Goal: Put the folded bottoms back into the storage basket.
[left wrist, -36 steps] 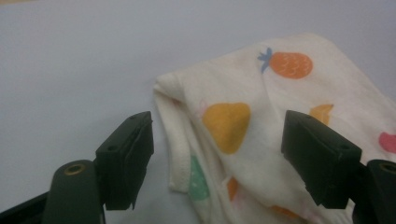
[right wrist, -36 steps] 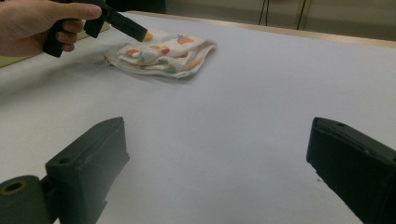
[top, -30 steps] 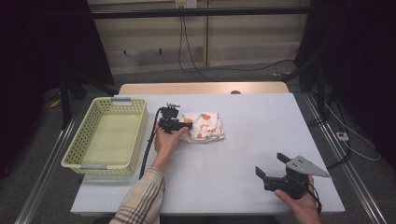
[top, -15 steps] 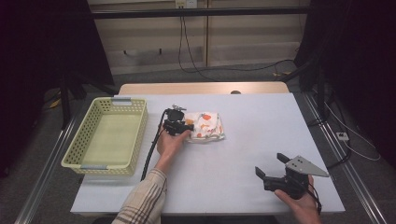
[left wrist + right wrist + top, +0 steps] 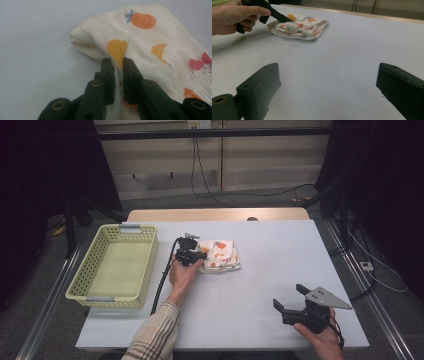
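A cream cloth (image 5: pixel 222 256) printed with fruit lies bunched on the white table (image 5: pixel 285 245), left of centre. My left gripper (image 5: pixel 201 256) reaches it from the left. Its jaws have just been closing and now pinch a fold at the cloth's (image 5: pixel 150 42) near edge, seen close up in the left gripper view (image 5: pixel 117 62). My right gripper (image 5: pixel 290 296) rests at the front right with its jaws wide apart and nothing between them (image 5: pixel 328 67). In its view the cloth (image 5: pixel 299 26) and the left gripper (image 5: pixel 284 18) lie far ahead at the left.
A pale yellow-green mesh basket (image 5: pixel 102 299) stands at the table's left edge with nothing in it. The left gripper's black cable (image 5: pixel 162 280) trails between the basket and the forearm. Bare tabletop spreads between the cloth and the right gripper.
The left gripper's jaws have closed onto the cloth's left edge after a small shift toward it. The right gripper has stayed where it was.
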A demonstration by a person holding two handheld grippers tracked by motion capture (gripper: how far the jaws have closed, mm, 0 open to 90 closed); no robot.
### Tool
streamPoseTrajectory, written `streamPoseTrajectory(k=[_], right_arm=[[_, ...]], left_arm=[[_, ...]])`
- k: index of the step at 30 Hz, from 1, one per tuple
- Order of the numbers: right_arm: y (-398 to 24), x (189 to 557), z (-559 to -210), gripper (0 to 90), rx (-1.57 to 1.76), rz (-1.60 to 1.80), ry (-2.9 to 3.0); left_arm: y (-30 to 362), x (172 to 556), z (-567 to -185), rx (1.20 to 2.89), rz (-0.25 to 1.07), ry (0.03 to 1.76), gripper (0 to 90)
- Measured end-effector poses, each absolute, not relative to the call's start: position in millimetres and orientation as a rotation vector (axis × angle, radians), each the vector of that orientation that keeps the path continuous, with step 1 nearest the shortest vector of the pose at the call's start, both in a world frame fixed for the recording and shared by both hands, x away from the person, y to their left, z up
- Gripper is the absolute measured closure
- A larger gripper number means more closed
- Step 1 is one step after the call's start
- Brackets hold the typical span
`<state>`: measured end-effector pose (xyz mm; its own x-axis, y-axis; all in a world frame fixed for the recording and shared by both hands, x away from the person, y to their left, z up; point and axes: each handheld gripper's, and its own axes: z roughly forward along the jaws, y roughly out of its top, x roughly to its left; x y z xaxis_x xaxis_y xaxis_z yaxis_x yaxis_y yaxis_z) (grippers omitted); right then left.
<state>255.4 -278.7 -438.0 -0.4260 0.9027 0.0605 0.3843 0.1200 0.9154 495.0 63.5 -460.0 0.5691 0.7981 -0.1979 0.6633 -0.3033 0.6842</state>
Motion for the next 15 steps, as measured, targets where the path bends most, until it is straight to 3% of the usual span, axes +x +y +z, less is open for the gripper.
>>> streamPoseTrajectory(k=[15], right_arm=[[-279.2,255.4,-437.9,5.3,1.245,1.282,1.871]], left_arm=[[66.0,491.3,-446.2,2.004,0.224,1.135,81.3]])
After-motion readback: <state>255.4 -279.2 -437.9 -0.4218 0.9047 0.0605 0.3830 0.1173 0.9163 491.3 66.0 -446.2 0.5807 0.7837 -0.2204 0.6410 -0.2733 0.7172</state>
